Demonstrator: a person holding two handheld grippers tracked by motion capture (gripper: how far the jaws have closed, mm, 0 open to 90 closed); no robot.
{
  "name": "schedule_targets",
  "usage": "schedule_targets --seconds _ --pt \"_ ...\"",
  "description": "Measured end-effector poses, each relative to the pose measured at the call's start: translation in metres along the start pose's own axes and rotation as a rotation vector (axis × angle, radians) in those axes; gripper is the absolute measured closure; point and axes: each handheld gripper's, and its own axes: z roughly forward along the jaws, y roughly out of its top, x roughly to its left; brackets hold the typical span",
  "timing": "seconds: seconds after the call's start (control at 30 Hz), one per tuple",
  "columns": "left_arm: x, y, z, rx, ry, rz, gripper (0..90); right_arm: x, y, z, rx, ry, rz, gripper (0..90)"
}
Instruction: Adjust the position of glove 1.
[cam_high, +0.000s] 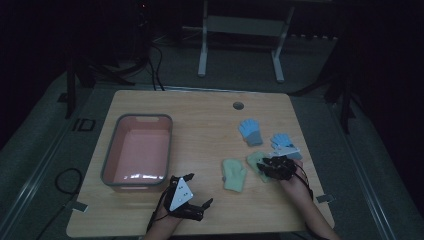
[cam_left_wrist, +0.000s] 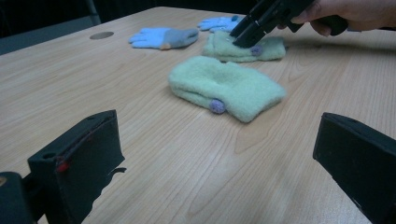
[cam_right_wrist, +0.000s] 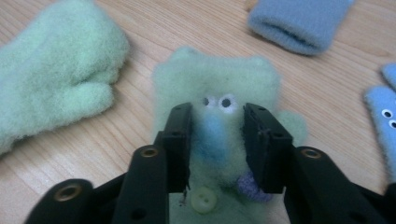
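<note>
While fuzzy, the green mitten (cam_right_wrist: 219, 93) sits between black jaws.

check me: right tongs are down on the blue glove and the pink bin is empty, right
Not quite. The right tongs are down on a green mitten, not a blue glove; the right gripper view shows their jaws either side of its blue nose. The blue gloves lie farther off. The pink bin is indeed empty, as the high view shows.
</note>
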Motion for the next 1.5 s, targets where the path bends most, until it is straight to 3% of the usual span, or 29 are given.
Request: schedule_targets --seconds 0.17,0.43,0.5,0.77,0.83,0.87,0.97,1.07,1.2,1.27,1.5 --pt "0.000 0.000 0.000 0.002 0.002 0.001 1.4 0.005 0.000 0.000 0.005 -0.019 -0.006 79.9" --pt "0.000 0.000 0.000 0.004 0.004 0.001 1.4 0.019 0.002 0.001 0.009 -0.127 0.023 85.6" --pt "0.000 0.000 0.000 0.003 0.004 0.002 1.4 0.021 0.006 -0.003 0.001 -0.145 0.064 86.0" --pt "-0.001 0.000 0.000 0.003 0.005 0.002 1.4 0.028 0.022 -0.035 -0.060 -0.213 0.146 85.9" --pt "-0.001 0.000 0.000 0.003 0.006 0.004 1.4 0.029 0.023 -0.045 -0.093 -0.218 0.200 85.9" --pt "-0.001 0.000 0.000 0.003 0.006 0.004 1.4 0.029 0.023 -0.045 -0.093 -0.218 0.200 85.9" --pt "-0.001 0.000 0.000 0.000 0.006 0.003 1.4 0.039 0.025 -0.063 -0.121 -0.267 0.261 85.8" --pt "-0.001 0.000 0.000 0.000 0.006 0.006 1.4 0.043 0.024 -0.072 -0.140 -0.285 0.314 85.9" --pt "-0.001 0.000 0.000 0.000 0.004 0.007 1.4 0.051 0.017 -0.078 -0.134 -0.329 0.357 85.8" --pt "-0.001 0.000 0.000 -0.001 0.005 0.007 1.4 0.056 0.015 -0.078 -0.125 -0.351 0.350 85.8" --pt "-0.001 0.000 0.000 0.001 0.004 0.012 1.4 0.065 0.000 -0.067 -0.097 -0.358 0.388 85.8"
